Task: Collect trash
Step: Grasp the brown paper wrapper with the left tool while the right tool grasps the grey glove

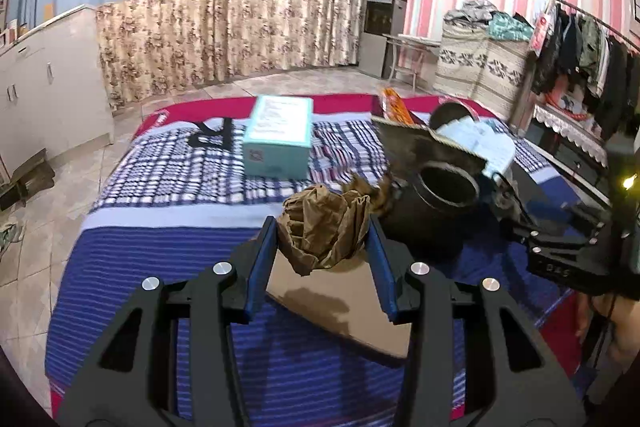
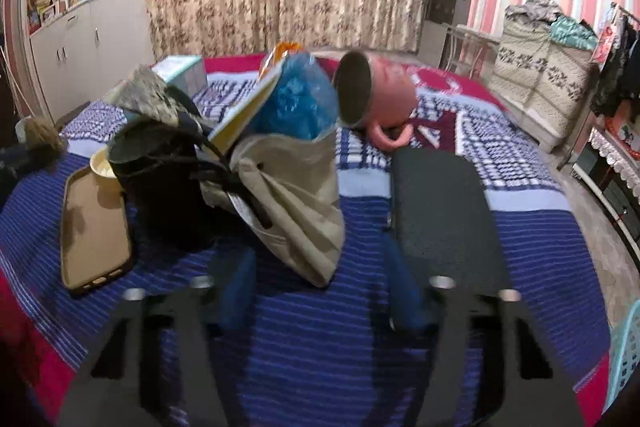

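Gripping a crumpled wad of brown paper (image 1: 324, 227), the left tongs (image 1: 322, 247) have both blue pads against its sides, one left and one right, about half open around it. The wad is creased and lumpy, roughly ball-shaped with no clear long axis, and it sits over the far end of a tan phone case (image 1: 352, 303) lying flat on the bed (image 1: 160, 267). The bed's cover is a knitted-looking cloth in blue stripes and checks with a red border.

Just right of the wad stands a dark round pot (image 1: 432, 203) with its mouth tipped toward the camera; a furry brown thing between them is too blurred to name. A teal carton (image 1: 280, 139) lies farther back, its long side running away from the camera.

In the right wrist view the right tongs (image 2: 320, 291) are smeared by motion. Their jaws stand partly apart with the lower tip of a beige cloth bag (image 2: 304, 211) between them; whether the pads press on it I cannot tell. The bag bulges with blue plastic (image 2: 296, 103) and a card. A pink mug (image 2: 376, 99) lies on its side behind, and a flat dark grey slab (image 2: 440, 215) lies to the right.
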{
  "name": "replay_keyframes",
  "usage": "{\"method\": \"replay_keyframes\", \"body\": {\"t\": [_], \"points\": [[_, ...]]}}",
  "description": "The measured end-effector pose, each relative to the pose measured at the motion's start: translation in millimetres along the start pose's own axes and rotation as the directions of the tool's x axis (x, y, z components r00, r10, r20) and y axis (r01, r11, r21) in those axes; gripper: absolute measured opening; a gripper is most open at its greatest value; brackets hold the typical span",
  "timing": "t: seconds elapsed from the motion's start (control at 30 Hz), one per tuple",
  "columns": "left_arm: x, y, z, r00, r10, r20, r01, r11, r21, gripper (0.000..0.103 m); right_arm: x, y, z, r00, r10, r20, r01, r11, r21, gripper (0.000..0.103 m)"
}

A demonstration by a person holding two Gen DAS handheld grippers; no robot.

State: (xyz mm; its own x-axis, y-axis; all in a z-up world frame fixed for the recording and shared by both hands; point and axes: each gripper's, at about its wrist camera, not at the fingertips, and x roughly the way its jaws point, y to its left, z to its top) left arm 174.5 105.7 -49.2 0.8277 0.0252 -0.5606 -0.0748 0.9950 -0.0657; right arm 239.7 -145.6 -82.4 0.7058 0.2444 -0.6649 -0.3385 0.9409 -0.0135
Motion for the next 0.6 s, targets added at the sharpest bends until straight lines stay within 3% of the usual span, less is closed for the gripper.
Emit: {"method": "replay_keyframes", "body": {"t": [0.07,0.17,0.33,0.6], "points": [[-0.2,5.2,2.6,1.0,0.009,0.005,-0.009,1.0,-0.009,0.043,2.3,0.3,-0.5,1.0,0.018,-0.009,-0.018,1.0,0.002,0.024],[-2.1,4.2,6.5,1.0,0.008,0.008,-0.008,1.0,-0.019,0.043,-9.2,-0.9,-0.4,1.0,0.005,0.027,-0.005,1.0,-0.015,0.01],[-10.2,-5.8,12.2,1.0,0.006,0.03,-0.005,1.0,-0.011,0.043,-39.2,-21.0,-0.8,0.997,0.013,0.075,-0.015,0.999,0.038,0.008],[-36.6,-44.9,28.7,0.994,-0.064,0.089,0.063,0.998,0.019,0.043,-118.7,-75.8,-19.9,0.988,-0.055,0.146,0.035,0.991,0.131,0.008]]}}
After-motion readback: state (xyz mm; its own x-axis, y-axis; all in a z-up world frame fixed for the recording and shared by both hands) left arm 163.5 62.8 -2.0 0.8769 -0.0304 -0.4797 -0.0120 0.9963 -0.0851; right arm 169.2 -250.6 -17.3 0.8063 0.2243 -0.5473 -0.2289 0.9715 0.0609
